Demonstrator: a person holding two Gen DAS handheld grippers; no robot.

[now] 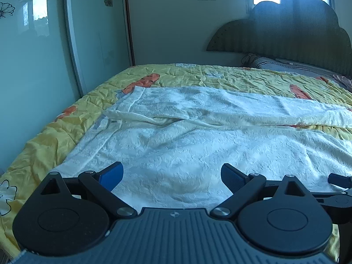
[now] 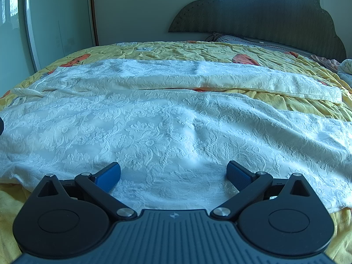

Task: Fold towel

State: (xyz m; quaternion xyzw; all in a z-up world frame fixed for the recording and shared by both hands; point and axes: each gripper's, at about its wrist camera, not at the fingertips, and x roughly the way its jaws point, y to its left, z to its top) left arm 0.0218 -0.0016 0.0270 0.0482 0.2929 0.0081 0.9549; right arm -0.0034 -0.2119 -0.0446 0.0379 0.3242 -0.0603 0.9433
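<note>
Both tools, left (image 1: 171, 175) and right (image 2: 173, 173), gape wide, empty, over the towel's (image 2: 167, 127) near edge.

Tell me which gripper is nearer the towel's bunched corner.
Left. The left gripper hangs open over the towel with the bunched corner just ahead to its left; the right gripper, also open, sees it far off left.

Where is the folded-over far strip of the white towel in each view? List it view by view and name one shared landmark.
Left wrist view: the folded strip crosses mid-frame, left to right edge, beyond the open left tongs.
Right wrist view: folded strip spans above centre, ending right of middle.
Shared landmark: the dark scalloped headboard, upper right.
</note>
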